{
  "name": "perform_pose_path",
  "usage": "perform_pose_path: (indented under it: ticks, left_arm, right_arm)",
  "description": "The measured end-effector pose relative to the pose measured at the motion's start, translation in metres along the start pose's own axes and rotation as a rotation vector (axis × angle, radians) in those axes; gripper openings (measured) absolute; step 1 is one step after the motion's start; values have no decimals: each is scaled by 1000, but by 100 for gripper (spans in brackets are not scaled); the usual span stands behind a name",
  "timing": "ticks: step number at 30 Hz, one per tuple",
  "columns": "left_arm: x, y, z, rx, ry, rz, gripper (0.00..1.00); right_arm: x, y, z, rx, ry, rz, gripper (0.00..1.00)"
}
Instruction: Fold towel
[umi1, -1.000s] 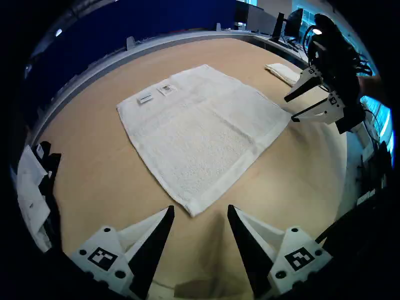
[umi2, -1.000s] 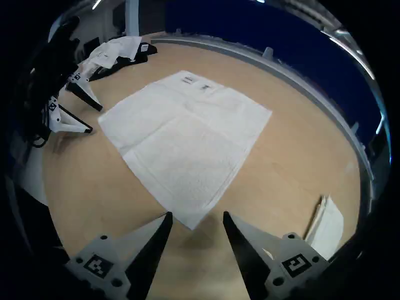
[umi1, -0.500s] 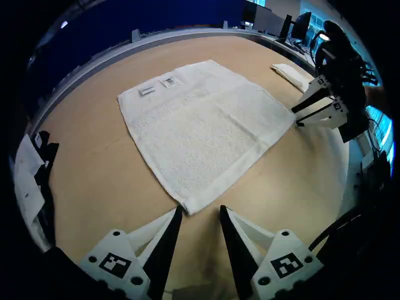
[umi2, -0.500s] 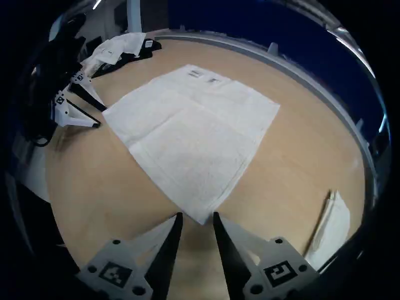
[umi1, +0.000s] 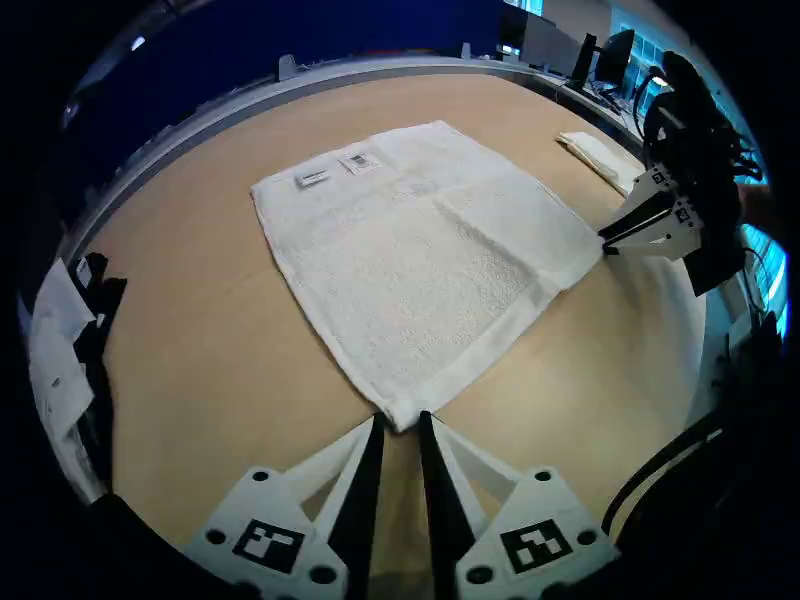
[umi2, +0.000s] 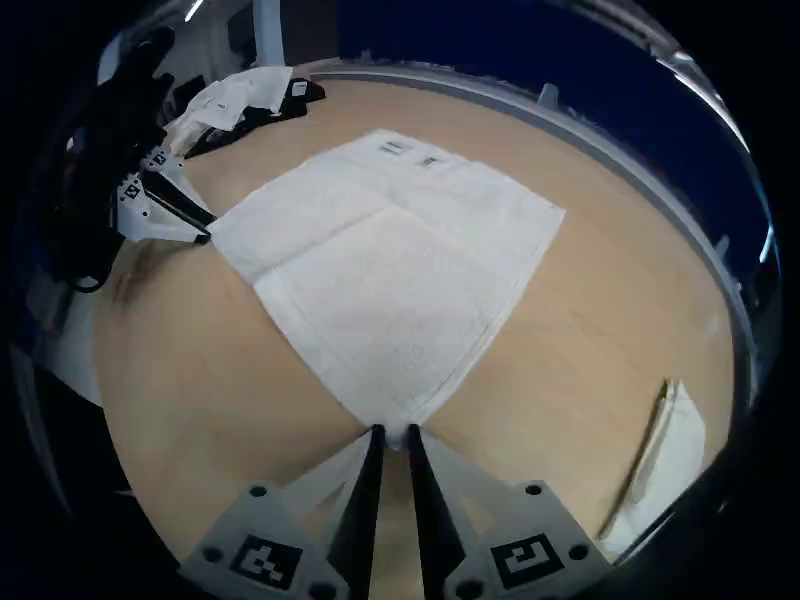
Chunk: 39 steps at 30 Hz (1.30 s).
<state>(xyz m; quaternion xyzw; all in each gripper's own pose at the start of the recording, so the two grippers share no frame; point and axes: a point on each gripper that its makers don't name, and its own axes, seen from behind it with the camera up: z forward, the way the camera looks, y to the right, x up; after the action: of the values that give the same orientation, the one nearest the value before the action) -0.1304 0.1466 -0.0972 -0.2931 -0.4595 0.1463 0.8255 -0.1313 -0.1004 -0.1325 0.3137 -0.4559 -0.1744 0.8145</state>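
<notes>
Between the fingers of the left gripper (umi1: 400, 425), at the very tips, sits the nearest corner of the white towel (umi1: 420, 250). The gripper is drawn in to a narrow slit, with both fingers pinching the slightly puckered corner. From there the towel spreads flat and away over the wooden desk (umi1: 200, 330), one corner pointing back at the gripper. Two small labels (umi1: 338, 170) lie on its far-left part. Off to this gripper's left, at the desk edge, white sheets rest on a dark stand (umi1: 60, 360). To the right, the other gripper's fingers meet at the towel's right-hand corner, held by a dark-sleeved arm. Beyond it lies a folded white cloth (umi1: 600, 155), and farther off stand monitors (umi1: 610, 50) and a blue partition (umi1: 300, 40).

In the right gripper view, the right gripper (umi2: 395, 435) is likewise closed down to a thin gap, its fingertips clamping the towel corner nearest to it. The towel fans out ahead of it, an inner bordered panel showing across the near half and the labels at the far end. At the towel's left corner the left gripper's fingers come together on the cloth. The folded cloth lies near this gripper's right side at the desk edge, and the blue partition runs behind.
</notes>
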Motion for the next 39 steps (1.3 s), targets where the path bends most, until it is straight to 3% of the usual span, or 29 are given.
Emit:
perform_pose_path:
  ticks: [3, 14, 29, 39]
  left_arm:
    - [0, -3, 0, 6, -1, -7, 13]
    - [3, 8, -3, -30, 4, -3, 9]
    - [19, 14, -22, -53, 45, -36, 7]
    - [12, 0, -17, -7, 44, -39, 7]
  right_arm:
    - [0, 0, 0, -5, -1, 0, 16]
    - [2, 5, -5, -17, 9, 14, 14]
    - [22, 8, -26, -17, 72, 20, 13]
    - [23, 5, -26, -12, 73, 15, 13]
